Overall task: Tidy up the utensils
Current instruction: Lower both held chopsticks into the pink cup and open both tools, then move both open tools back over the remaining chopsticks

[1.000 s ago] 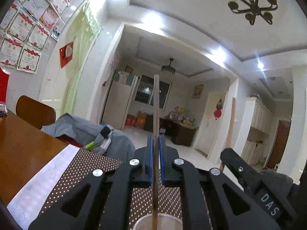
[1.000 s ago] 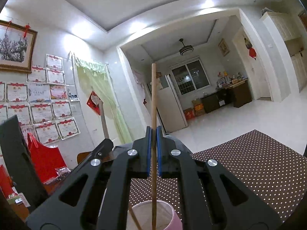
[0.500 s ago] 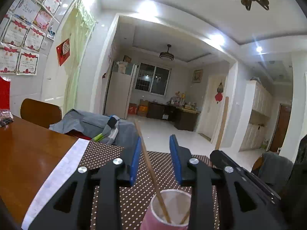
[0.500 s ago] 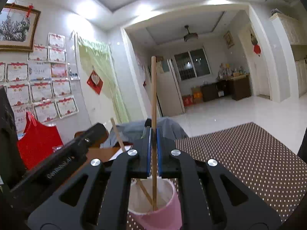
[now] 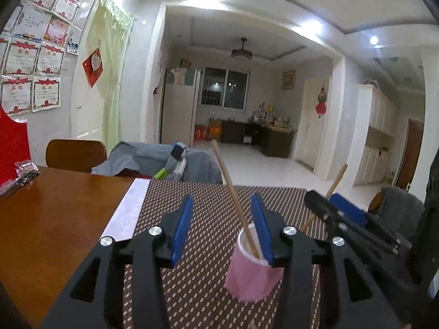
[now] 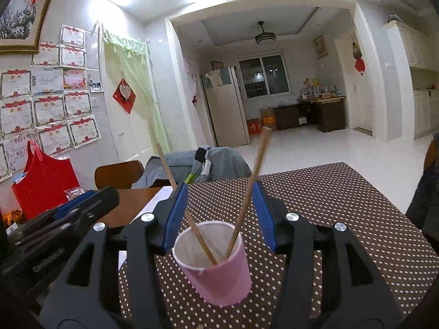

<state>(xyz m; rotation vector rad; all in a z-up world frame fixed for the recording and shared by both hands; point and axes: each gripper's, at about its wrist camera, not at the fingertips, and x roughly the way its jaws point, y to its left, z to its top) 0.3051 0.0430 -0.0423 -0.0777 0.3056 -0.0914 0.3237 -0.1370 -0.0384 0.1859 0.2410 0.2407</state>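
Note:
A pink paper cup [image 6: 216,268] stands on the brown dotted mat [image 6: 343,200] and holds two wooden chopsticks. One chopstick [image 6: 179,189] leans left, the other [image 6: 253,175] leans right. My right gripper [image 6: 219,200] is open just behind the cup, its blue pads on either side of the sticks, touching neither. In the left wrist view the cup [image 5: 251,271] sits at lower right with a chopstick [image 5: 233,192] leaning left. My left gripper [image 5: 221,216] is open and empty. The second chopstick [image 5: 333,185] shows behind the right gripper's body.
The mat lies on a brown wooden table [image 5: 46,219] with a white paper strip [image 5: 129,208] along its left edge. A red bag [image 6: 44,183] and small packets [image 5: 23,172] sit at the far left. A chair with grey clothes [image 5: 164,161] stands behind the table.
Both grippers opened and let their chopsticks drop into the cup, the left first, then the right. Both have pulled back, so the cup shows whole.

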